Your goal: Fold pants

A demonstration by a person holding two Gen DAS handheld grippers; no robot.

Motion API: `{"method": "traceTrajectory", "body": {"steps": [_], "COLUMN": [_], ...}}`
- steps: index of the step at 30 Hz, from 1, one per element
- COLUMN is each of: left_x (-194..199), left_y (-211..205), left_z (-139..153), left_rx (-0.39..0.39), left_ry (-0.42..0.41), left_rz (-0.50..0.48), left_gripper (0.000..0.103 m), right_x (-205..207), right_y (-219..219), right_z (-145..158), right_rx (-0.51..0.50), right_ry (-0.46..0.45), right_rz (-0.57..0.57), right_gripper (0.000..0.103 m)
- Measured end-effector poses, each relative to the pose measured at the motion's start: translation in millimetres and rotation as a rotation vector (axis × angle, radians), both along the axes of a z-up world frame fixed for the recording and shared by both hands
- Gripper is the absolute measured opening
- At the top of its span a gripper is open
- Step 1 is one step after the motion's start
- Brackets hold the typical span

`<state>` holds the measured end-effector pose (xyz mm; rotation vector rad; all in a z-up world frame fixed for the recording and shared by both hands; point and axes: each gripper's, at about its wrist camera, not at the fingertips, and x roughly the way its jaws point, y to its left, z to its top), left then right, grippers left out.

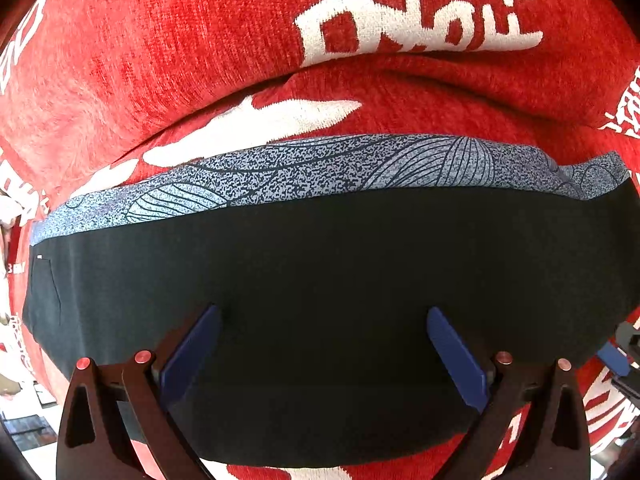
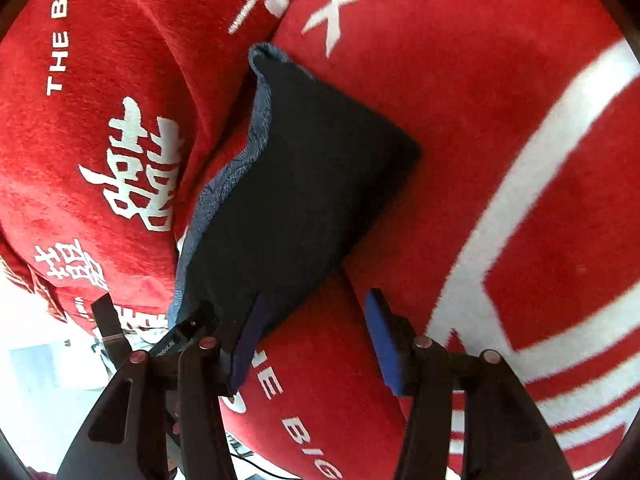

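Pants (image 1: pixel 320 280): dark, folded flat on red cover (image 1: pixel 160 60) with white lettering; patterned blue-grey band (image 1: pixel 320 168) exposed along far edge, nearest the cushion seam; left gripper (image 1: pixel 324 352): directly above pants, jaws spread, nothing pinched; right gripper (image 2: pixel 312 340): at near corner of pants (image 2: pixel 304 184), jaws spread, left pad beside pants edge, nothing between pads

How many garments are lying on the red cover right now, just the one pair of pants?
1. The dark folded pants lie flat on the red cover, patterned blue waistband along the far edge. Anything tucked underneath would be hidden.
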<state>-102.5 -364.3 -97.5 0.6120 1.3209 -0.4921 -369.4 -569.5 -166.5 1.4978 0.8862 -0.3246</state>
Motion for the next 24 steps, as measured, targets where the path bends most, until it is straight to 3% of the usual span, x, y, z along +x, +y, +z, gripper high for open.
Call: {"method": "traceTrajectory", "body": {"steps": [5, 10, 15, 17, 18, 20, 24], "left_x": [-0.9, -1.9, 2.0, 7.1, 8.8, 5.5, -16.6], "left_y": [-0.3, 1.2, 6.6, 8.9, 8.6, 4.6, -21.1], "left_z": [0.4, -0.5, -3.0, -4.0, -2.0, 8.5, 24.1], "left_rx": [-0.002, -0.004, -0.019, -0.022, -0.016, -0.022, -0.037], "left_ry": [-0.002, -0.01, 0.022, 0.066, 0.081, 0.066, -0.039], "left_rz": [0.004, 0.003, 0.022, 0.038, 0.044, 0.022, -0.106], "left_gripper": [0.103, 0.103, 0.103, 0.103, 0.102, 0.082, 0.081], "right_x": [5.2, 14.0, 35.0, 37.9, 35.9, 32.6, 34.3], "right_y": [0.2, -9.6, -16.8, -20.5, -22.2, -23.8, -18.6], "right_z": [-3.4, -7.0, -10.8, -13.5, -12.6, -7.4, 28.3], "right_rx": [0.003, 0.005, 0.005, 0.041, 0.048, 0.047, -0.062], "right_ry": [-0.062, -0.122, -0.119, -0.119, -0.122, -0.13, -0.174], "right_rz": [-0.028, -0.124, -0.162, -0.172, -0.18, -0.178, -0.105], "right_gripper": [0.056, 0.056, 0.056, 0.039, 0.013, 0.014, 0.014]}}
